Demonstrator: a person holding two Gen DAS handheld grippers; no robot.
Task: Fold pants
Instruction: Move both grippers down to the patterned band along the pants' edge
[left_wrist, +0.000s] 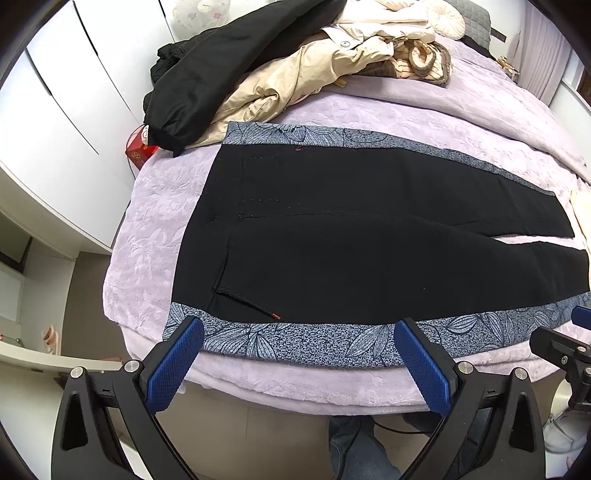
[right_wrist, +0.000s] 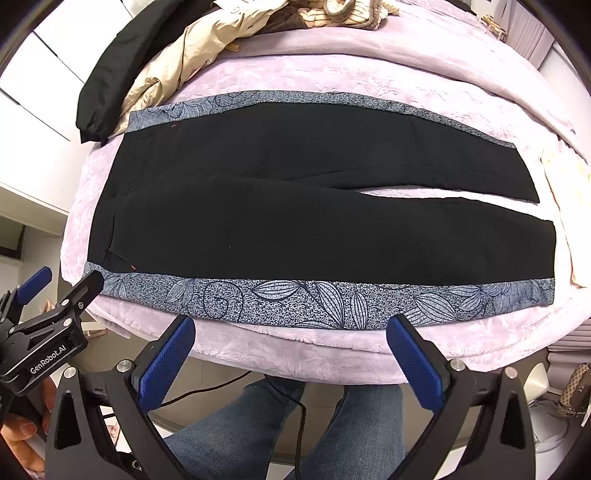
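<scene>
Black pants (left_wrist: 351, 240) with blue-grey leaf-print side stripes lie flat across a lilac bed, waistband to the left, legs running right. They also show in the right wrist view (right_wrist: 295, 206). My left gripper (left_wrist: 299, 332) is open and empty, held over the near printed stripe close to the waistband end. My right gripper (right_wrist: 291, 328) is open and empty, held over the near stripe along the leg. The left gripper (right_wrist: 59, 284) shows at the left edge of the right wrist view, and the right gripper's body (left_wrist: 561, 343) shows at the right edge of the left wrist view.
A lilac plush blanket (left_wrist: 155, 206) covers the bed. A black jacket (left_wrist: 207, 74) and a beige coat (left_wrist: 295, 74) are piled at the far side. White cabinets (left_wrist: 74, 92) stand left. A red box (left_wrist: 140, 153) sits at the bed's left edge. The person's jeans-clad legs (right_wrist: 258, 424) are below.
</scene>
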